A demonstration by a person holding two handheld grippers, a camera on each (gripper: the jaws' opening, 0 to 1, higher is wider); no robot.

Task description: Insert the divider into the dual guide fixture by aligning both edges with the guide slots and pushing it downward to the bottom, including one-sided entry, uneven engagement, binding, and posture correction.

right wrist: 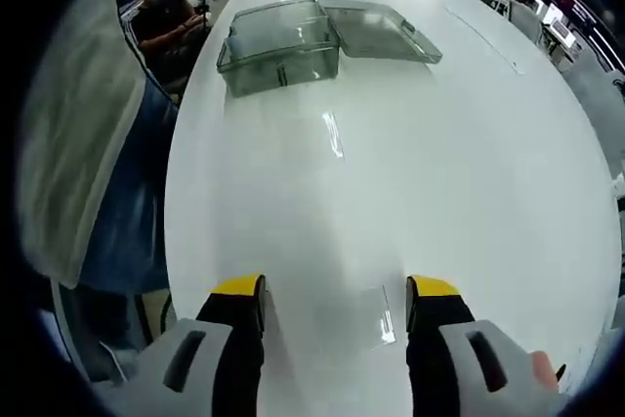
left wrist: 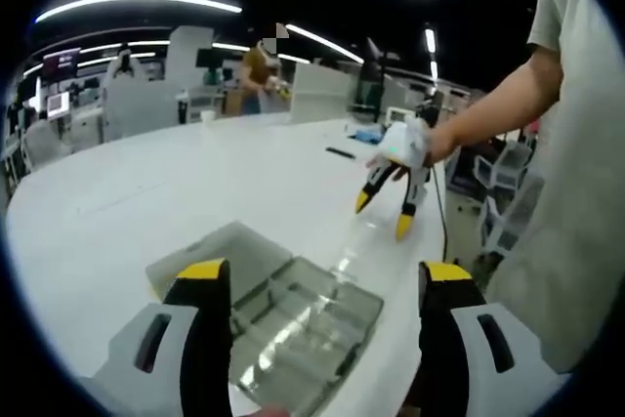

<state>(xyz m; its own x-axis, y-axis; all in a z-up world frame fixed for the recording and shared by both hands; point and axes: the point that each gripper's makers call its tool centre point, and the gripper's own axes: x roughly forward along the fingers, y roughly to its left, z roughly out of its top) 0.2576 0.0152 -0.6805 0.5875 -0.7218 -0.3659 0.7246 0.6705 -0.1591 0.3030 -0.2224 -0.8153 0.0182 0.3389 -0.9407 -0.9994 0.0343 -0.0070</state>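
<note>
A clear plastic box with inner guide walls (left wrist: pixel 303 324) sits near the table's edge, its lid (left wrist: pixel 210 253) folded open beside it. My left gripper (left wrist: pixel 327 275) is open and hovers just above the box, holding nothing. In the right gripper view the same box (right wrist: pixel 278 46) and lid (right wrist: pixel 381 31) lie far ahead. A small clear divider sheet (right wrist: pixel 376 317) lies flat on the white table, between the open jaws of my right gripper (right wrist: pixel 334 290). The right gripper (left wrist: pixel 383 217) also appears in the left gripper view, in a person's hand, pointing down over the table beyond the box.
The white table (right wrist: pixel 469 163) is wide and bare around the divider. Its edge (left wrist: pixel 430 271) runs close to the box, with the person's body (left wrist: pixel 566 192) beside it. A small dark object (left wrist: pixel 340 152) lies farther back. Chairs and desks stand beyond.
</note>
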